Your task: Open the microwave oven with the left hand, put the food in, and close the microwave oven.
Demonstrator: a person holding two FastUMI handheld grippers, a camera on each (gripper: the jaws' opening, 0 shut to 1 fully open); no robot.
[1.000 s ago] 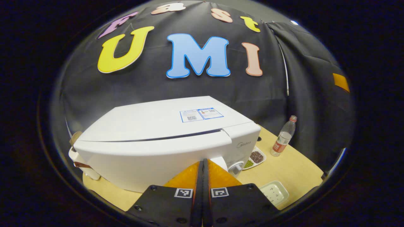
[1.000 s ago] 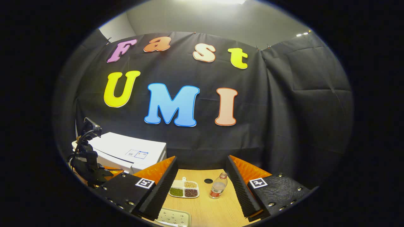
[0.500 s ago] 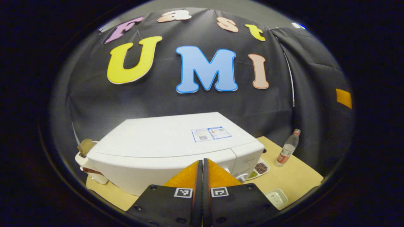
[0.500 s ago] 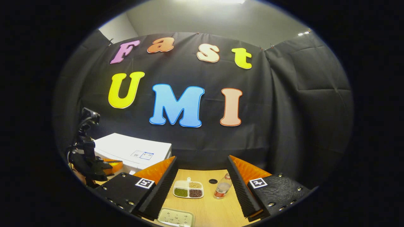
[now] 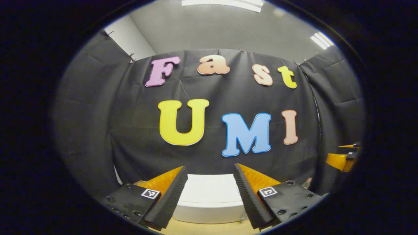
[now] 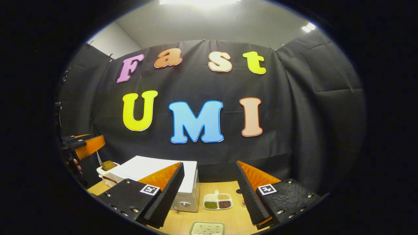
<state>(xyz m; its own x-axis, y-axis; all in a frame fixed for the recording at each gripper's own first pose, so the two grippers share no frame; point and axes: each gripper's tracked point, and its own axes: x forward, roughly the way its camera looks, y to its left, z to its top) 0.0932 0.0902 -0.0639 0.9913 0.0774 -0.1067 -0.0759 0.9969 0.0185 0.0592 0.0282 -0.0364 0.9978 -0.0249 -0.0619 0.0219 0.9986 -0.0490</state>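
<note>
Microwave (image 6: 153, 171) sitting on table (image 6: 183, 220), left side, backing onto cloth wall (image 6: 294, 130). Cup (image 6: 106, 168) standing just left of microwave. Divided dish (image 6: 217, 201) lying right of microwave. Tray (image 6: 207, 228) lying nearer, before dish. Left gripper (image 6: 86, 145) hanging left of microwave, above table.

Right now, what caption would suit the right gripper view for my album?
Open gripper faces a white microwave, a divided snack dish and a small tray on a wooden table.

left tongs (image 5: 209, 192): ridged pads | black plates, screws | square markers
</note>
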